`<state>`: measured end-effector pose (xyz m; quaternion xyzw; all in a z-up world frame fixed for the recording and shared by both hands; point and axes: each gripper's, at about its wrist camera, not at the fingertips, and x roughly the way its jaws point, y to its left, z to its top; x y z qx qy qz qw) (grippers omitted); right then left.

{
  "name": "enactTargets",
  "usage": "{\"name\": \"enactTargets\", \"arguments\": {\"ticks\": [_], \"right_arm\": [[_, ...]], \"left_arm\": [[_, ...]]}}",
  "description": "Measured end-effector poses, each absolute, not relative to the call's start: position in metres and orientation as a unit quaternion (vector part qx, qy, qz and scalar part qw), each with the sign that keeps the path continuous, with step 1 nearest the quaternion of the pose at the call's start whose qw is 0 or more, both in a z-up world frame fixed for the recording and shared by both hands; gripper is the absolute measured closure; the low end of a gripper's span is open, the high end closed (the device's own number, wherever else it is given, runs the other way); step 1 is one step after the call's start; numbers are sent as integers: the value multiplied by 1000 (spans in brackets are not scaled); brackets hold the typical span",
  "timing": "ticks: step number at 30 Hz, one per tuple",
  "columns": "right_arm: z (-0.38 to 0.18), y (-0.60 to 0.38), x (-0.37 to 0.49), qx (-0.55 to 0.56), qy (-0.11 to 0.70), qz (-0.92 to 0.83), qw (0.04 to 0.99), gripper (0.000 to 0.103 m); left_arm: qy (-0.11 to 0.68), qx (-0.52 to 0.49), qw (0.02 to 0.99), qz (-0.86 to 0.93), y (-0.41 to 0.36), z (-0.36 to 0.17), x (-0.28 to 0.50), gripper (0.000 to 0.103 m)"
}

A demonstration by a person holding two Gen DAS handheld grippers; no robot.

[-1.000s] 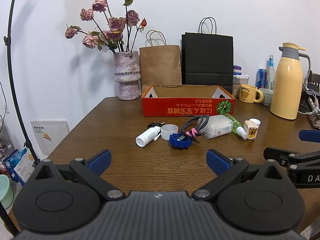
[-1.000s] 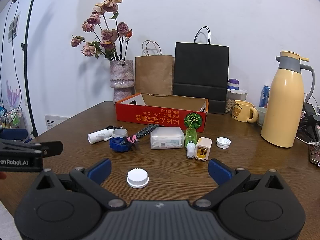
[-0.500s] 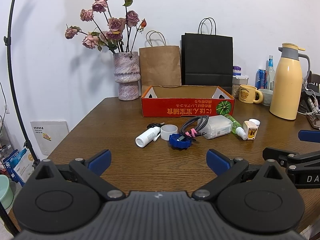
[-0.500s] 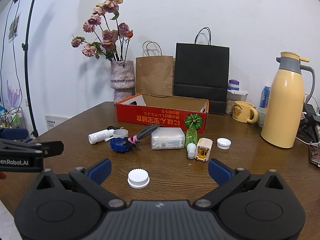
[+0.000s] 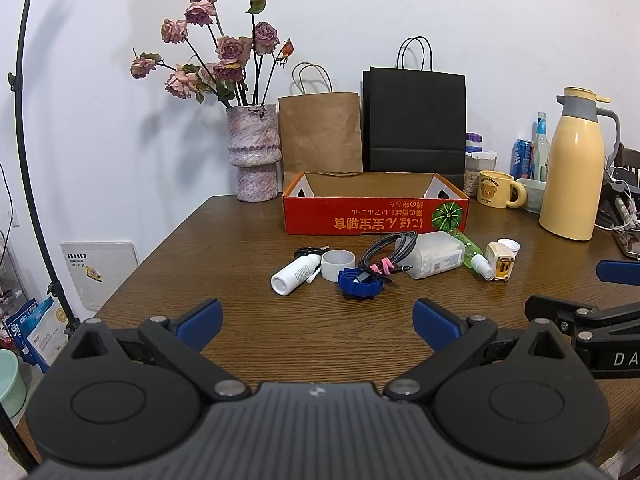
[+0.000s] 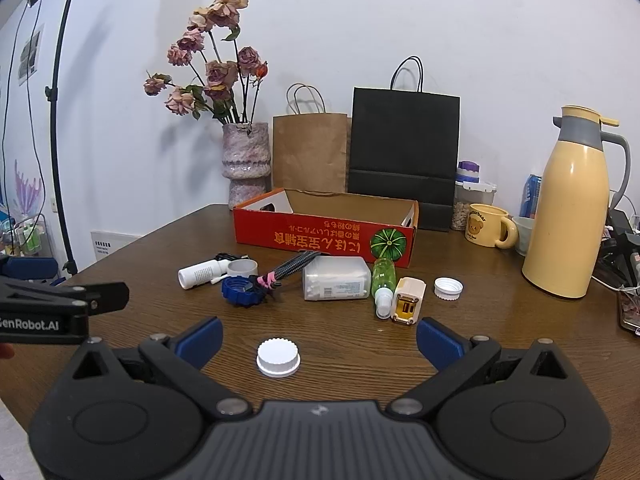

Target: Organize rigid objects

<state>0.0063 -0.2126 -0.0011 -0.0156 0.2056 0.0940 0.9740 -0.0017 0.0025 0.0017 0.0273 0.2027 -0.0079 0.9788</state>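
The small rigid objects lie in a loose group on the brown wooden tabletop [image 5: 224,264], just in front of the shallow red cardboard box [image 6: 324,236], which looks empty from here. From left to right there are a white plastic bottle lying on its side [image 6: 197,273], a white ring of tape [image 6: 242,267], a blue ribbed cap [image 6: 241,291] with a bundled grey braided cable [image 6: 294,265] resting on it, a pale rectangular plastic box [image 6: 336,278], a green spray bottle [image 6: 383,283], a cream and yellow charger plug [image 6: 408,300] and a white screw cap [image 6: 448,288]. A second white ribbed cap [image 6: 278,357] lies apart from them, near the right hand-held gripper [image 6: 319,336].

Both grippers are spread wide and hold nothing; the left hand-held gripper [image 5: 317,319] is well back from the group.

I think nothing is sorted yet. The near cap is low and flat, so the fingers may slide over it or push it away if they close too high. The cable is tangled with the blue cap, and lifting one may drag the other. The bottles are round and may roll when touched.
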Motion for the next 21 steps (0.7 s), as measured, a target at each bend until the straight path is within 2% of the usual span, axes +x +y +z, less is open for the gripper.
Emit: {"name": "enactTargets", "arguments": {"ticks": [21], "right_arm": [[1, -209, 5, -16, 203, 95, 974, 0]], "left_arm": [[201, 27, 979, -8, 3, 3, -2, 0]]}}
